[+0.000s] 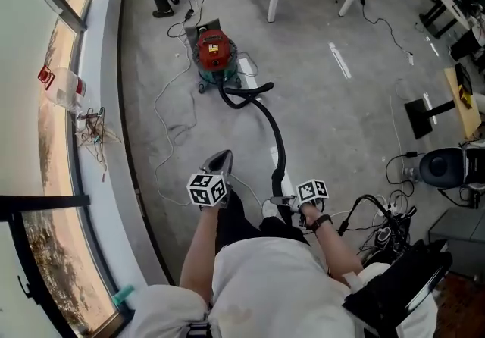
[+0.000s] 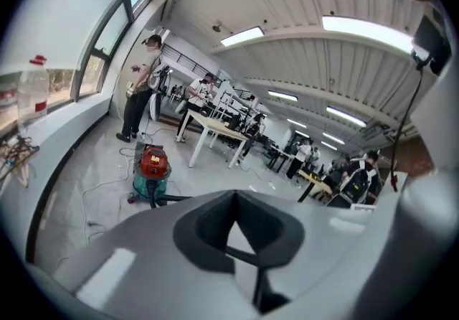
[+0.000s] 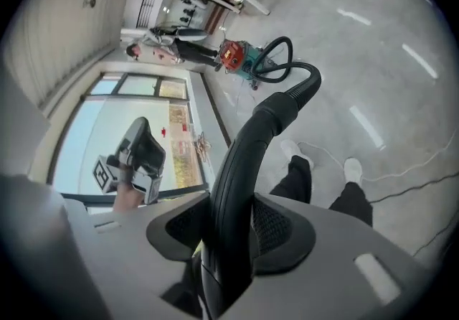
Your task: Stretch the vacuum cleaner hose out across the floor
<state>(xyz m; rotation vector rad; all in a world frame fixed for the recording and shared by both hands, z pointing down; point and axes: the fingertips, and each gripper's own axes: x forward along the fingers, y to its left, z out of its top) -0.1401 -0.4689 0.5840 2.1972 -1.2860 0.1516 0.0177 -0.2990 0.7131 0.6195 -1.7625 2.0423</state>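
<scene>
Right gripper (image 3: 231, 222) fingers clamp the hose (image 1: 278, 143) end; left gripper (image 2: 237, 219) fingers are closed and empty. Toward twelve o'clock the hose loops beside the vacuum cleaner (image 1: 214, 51), so it probably needs more stretching.

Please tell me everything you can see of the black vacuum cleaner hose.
The hose is black and flexible-looking. From the red vacuum cleaner it makes one loop on the grey floor, then curves toward the person. Its smooth, bent end piece is clamped between the jaws of the right hand-held gripper.
</scene>
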